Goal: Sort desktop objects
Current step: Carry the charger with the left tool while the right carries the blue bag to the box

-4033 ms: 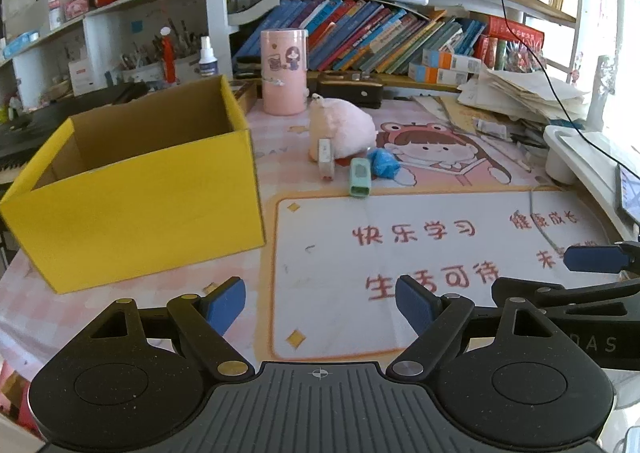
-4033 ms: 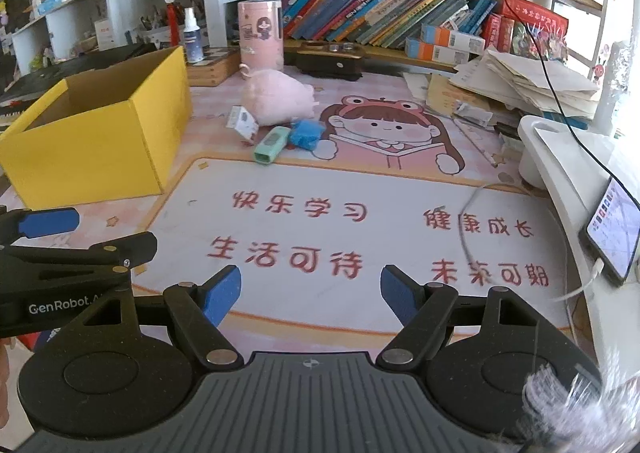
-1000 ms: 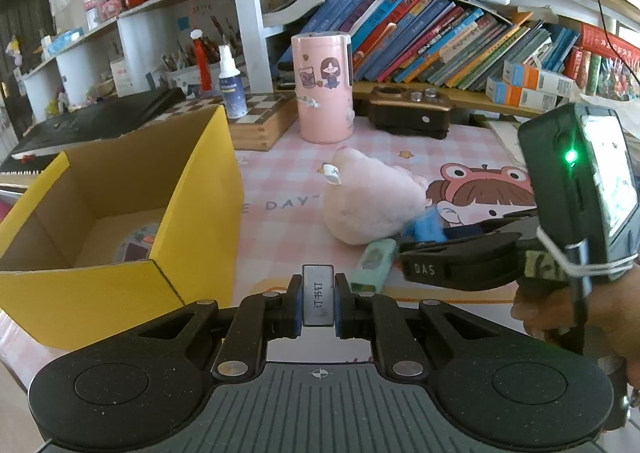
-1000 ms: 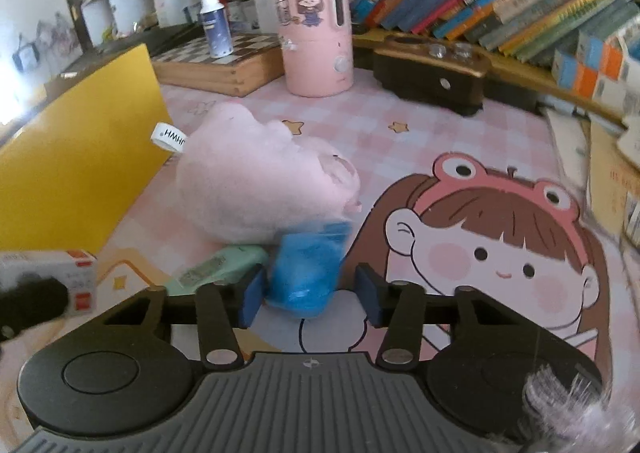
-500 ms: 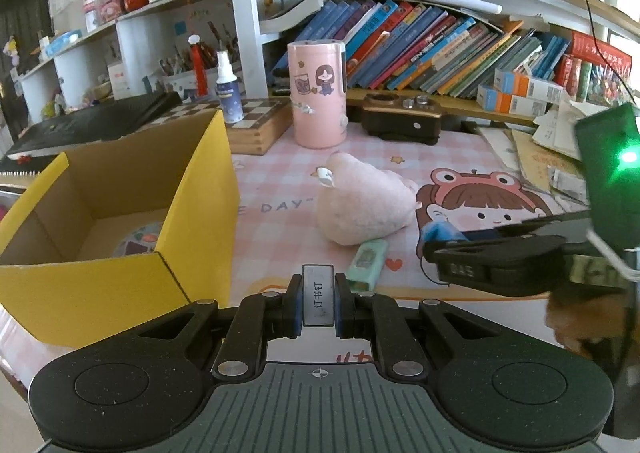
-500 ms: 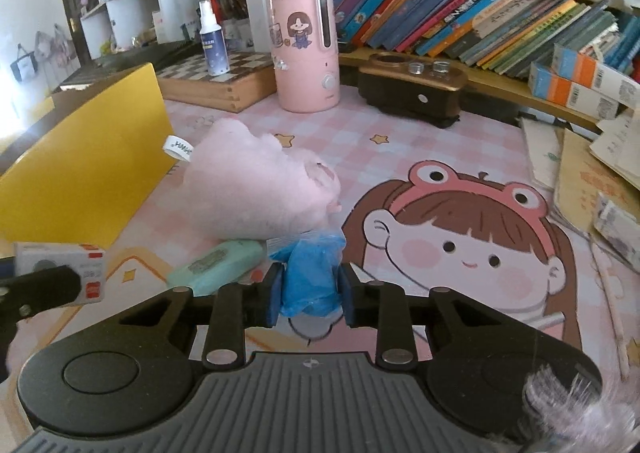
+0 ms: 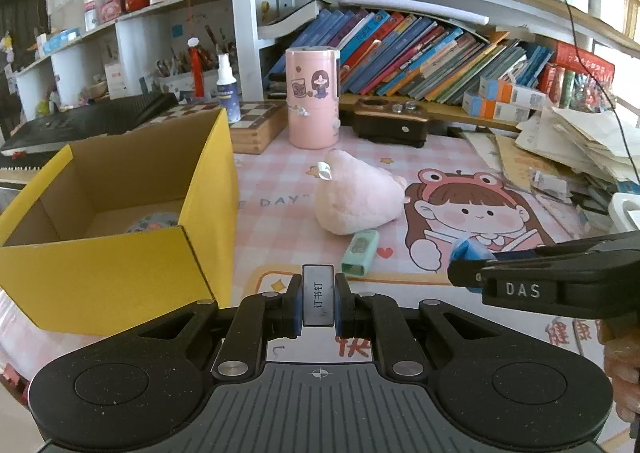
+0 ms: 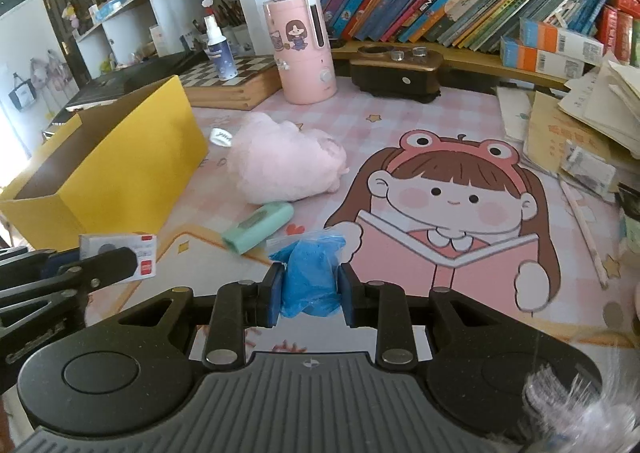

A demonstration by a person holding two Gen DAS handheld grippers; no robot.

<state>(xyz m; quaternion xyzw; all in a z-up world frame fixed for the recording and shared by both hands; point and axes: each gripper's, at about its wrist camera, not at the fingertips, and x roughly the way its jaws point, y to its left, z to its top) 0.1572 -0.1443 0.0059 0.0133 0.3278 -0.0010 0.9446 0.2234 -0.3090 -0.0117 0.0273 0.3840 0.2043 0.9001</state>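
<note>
My left gripper (image 7: 318, 303) is shut on a small white staple box (image 7: 318, 295), held above the desk mat just right of the open yellow cardboard box (image 7: 120, 273). That staple box (image 8: 120, 255) also shows at the left of the right wrist view. My right gripper (image 8: 309, 291) is shut on a crumpled blue bag (image 8: 310, 275), lifted off the mat; the blue bag (image 7: 466, 253) also shows at the right of the left wrist view. A pink plush toy (image 7: 356, 197) and a mint-green case (image 7: 360, 253) lie on the mat between us.
A pink cylinder (image 7: 312, 97), a dark brown box (image 7: 394, 127) and a chessboard box (image 7: 256, 121) stand behind the toy. Books fill the shelf (image 7: 420, 57). Loose papers (image 7: 580, 149) pile up at the right. The yellow box holds a round patterned thing (image 7: 154, 221).
My right gripper closed on the blue bag, then lifted it and drew back from the plush toy. My left gripper, still holding the staple box, shifted slightly.
</note>
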